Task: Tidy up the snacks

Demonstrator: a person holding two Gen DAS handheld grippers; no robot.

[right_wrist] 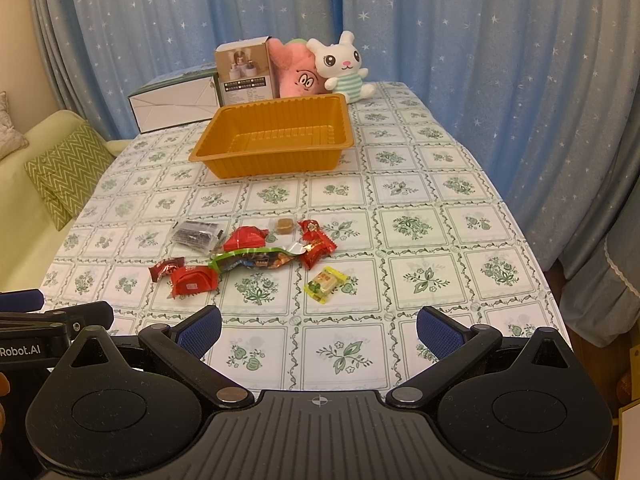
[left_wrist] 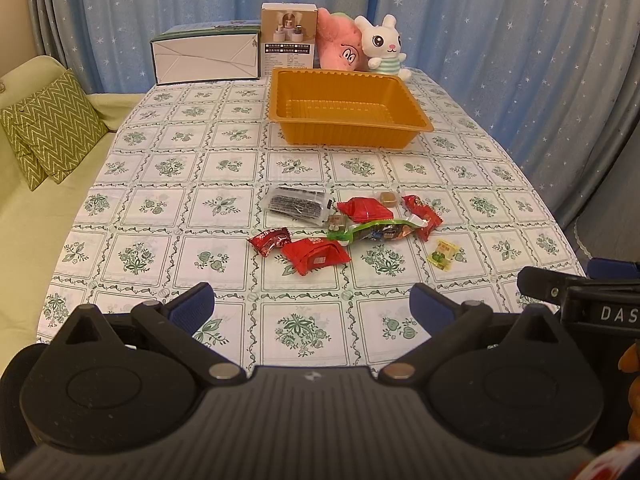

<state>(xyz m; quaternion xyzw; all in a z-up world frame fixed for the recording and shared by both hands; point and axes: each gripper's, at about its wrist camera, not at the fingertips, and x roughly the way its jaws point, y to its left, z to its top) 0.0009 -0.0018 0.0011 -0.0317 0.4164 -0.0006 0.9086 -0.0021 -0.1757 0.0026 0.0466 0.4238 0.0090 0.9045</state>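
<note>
Several wrapped snacks lie loose in the middle of the table: red packets, a long green wrapper, a dark packet, a small brown sweet and a yellow candy. Beyond them stands an orange plastic tray with nothing in it. My left gripper is open, well short of the snacks, holding nothing. My right gripper is open too, near the table's front edge.
At the back stand a white box, a tall carton, a pink plush and a white rabbit plush. A sofa with a green cushion lies left. Blue curtains hang behind.
</note>
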